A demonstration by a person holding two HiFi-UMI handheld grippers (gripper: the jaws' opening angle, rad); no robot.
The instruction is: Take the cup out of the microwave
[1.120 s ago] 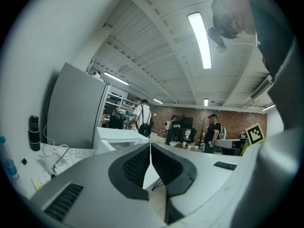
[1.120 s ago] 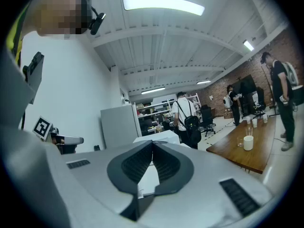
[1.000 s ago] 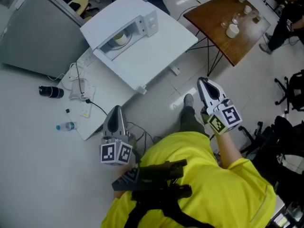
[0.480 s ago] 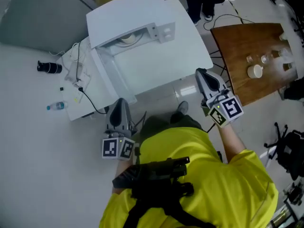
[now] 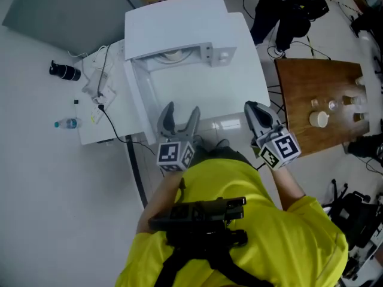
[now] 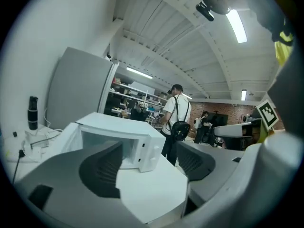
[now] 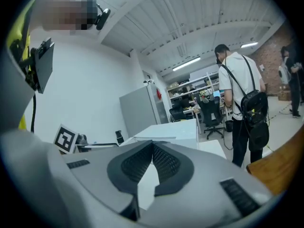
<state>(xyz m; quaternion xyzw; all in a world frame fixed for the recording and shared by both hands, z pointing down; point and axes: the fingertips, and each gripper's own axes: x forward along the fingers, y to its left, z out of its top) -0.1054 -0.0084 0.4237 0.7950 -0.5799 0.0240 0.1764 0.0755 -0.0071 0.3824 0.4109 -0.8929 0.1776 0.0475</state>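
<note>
A white microwave [image 5: 179,26] stands at the far side of a white table [image 5: 209,94], its door [image 5: 139,100] swung open to the left. In the cavity a pale round cup [image 5: 174,57] shows only in part. My left gripper [image 5: 181,109] hovers over the table's near edge and points at the microwave [image 6: 118,137]. Its jaws are opening and nothing is between them [image 6: 149,151]. My right gripper [image 5: 250,106] is held at the table's near right corner. It is shut and holds nothing [image 7: 152,148].
A brown wooden table [image 5: 305,94] at the right carries a white cup [image 5: 321,119] and several glasses. A black bottle [image 5: 64,71], a water bottle [image 5: 67,123] and cables [image 5: 99,85] lie left of the microwave. A person with a backpack [image 6: 176,122] stands beyond.
The head view has swung, so the microwave now lies straight ahead. My left gripper has moved forward to the table's edge and its jaws have parted. The right gripper stays shut.
</note>
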